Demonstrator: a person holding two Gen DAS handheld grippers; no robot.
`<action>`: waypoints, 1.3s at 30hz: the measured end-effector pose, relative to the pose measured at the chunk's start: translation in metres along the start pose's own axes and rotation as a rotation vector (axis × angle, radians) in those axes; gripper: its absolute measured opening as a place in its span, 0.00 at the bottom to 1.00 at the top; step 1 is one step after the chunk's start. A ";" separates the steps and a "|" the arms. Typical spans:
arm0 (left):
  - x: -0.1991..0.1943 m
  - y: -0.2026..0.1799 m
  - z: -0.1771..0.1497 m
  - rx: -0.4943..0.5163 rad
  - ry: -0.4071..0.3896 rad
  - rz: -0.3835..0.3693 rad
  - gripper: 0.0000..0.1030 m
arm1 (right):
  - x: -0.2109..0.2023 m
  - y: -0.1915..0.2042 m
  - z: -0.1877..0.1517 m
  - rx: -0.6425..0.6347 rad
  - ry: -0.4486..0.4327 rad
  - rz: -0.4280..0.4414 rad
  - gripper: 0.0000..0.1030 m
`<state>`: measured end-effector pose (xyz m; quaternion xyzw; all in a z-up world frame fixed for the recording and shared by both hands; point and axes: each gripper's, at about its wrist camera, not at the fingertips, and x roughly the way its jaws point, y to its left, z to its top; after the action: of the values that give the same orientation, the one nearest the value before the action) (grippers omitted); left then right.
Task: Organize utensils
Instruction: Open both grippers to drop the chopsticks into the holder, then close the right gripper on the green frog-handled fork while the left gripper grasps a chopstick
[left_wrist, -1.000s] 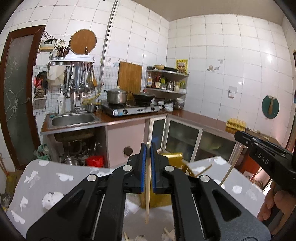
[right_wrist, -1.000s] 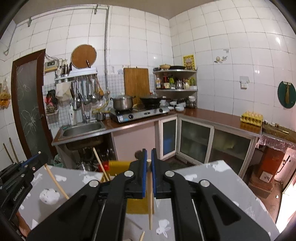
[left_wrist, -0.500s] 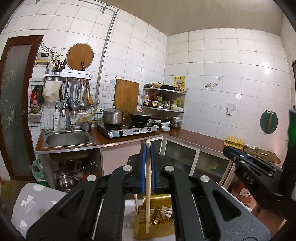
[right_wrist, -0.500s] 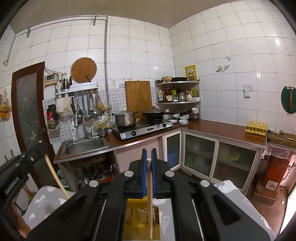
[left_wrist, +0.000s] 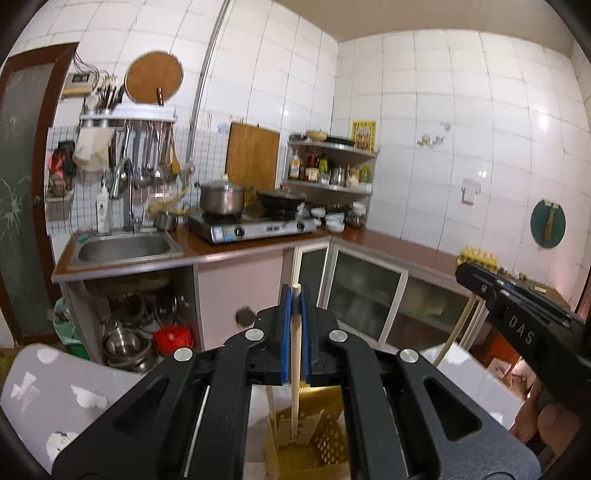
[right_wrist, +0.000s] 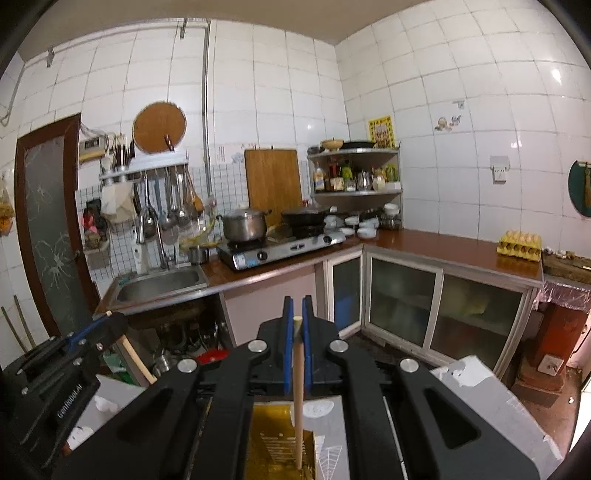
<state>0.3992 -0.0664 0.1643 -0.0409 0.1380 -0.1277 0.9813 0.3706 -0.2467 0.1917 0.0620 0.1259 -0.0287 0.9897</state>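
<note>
My left gripper is shut on a wooden chopstick that hangs upright, its lower end inside a yellow perforated utensil holder below the jaws. Another chopstick stands in that holder. My right gripper is shut on a second wooden chopstick, held upright over the same yellow holder. The right gripper also shows at the right of the left wrist view, the left gripper at the left of the right wrist view.
The holder stands on a table with a grey patterned cloth. Beyond it are a counter with a sink, a gas stove with a pot, a corner shelf of bottles and an egg tray.
Both grippers rose above the table and now tip back down toward the yellow holder. The left chopstick's lower end has gone into the holder. Both grips stayed shut.
</note>
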 end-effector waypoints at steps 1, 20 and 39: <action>0.005 0.001 -0.008 0.004 0.016 0.005 0.04 | 0.003 0.001 -0.004 -0.004 0.009 0.000 0.05; -0.080 0.026 -0.021 -0.001 0.015 0.110 0.88 | -0.044 -0.023 -0.023 -0.018 0.102 -0.078 0.59; -0.125 0.072 -0.122 -0.037 0.210 0.245 0.95 | -0.080 -0.019 -0.157 -0.044 0.340 -0.133 0.67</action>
<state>0.2665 0.0305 0.0716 -0.0280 0.2460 -0.0080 0.9688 0.2530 -0.2424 0.0594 0.0358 0.2959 -0.0804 0.9512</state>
